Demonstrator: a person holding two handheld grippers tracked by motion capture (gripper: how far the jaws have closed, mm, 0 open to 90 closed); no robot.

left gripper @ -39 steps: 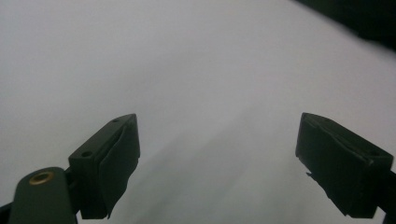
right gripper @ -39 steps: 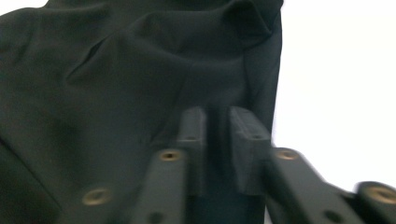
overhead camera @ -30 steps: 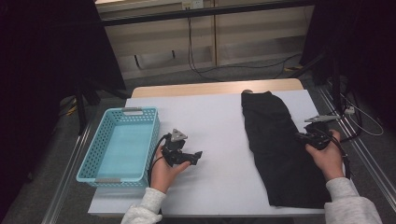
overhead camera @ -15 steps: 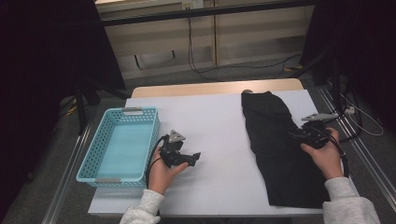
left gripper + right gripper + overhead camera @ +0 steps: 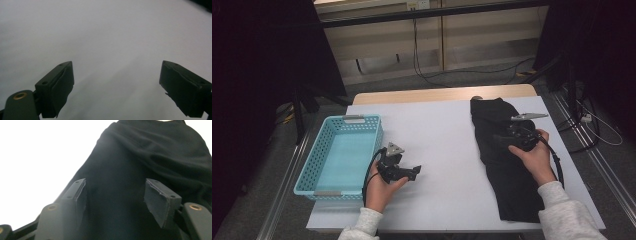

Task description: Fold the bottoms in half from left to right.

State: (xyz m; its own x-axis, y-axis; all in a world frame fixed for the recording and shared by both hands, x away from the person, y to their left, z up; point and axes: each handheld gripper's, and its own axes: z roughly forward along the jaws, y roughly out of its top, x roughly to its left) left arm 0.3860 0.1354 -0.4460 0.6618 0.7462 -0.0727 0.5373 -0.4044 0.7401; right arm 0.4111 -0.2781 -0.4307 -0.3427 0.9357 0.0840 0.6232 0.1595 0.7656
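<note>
**Jaws parted above dark cloth**

Right gripper (image 5: 501,138) at right of centre in the high view, poised over the long black folded fabric garment (image 5: 507,175); jaws just opened, apart, nothing pinched between them. Left gripper (image 5: 417,170) at lower centre, jaws wide over bare white table (image 5: 447,135), beside the turquoise plastic mesh basket (image 5: 323,152).

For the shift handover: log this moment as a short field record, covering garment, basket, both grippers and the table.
garment: black garment lies folded in a long strip on the right of the white table
basket: blue basket at the table's left edge, nothing in it
left gripper: left gripper jaws wide apart over bare table, beside the basket
right gripper: right gripper jaws just opened, over the garment, pads not pressing on it
</note>
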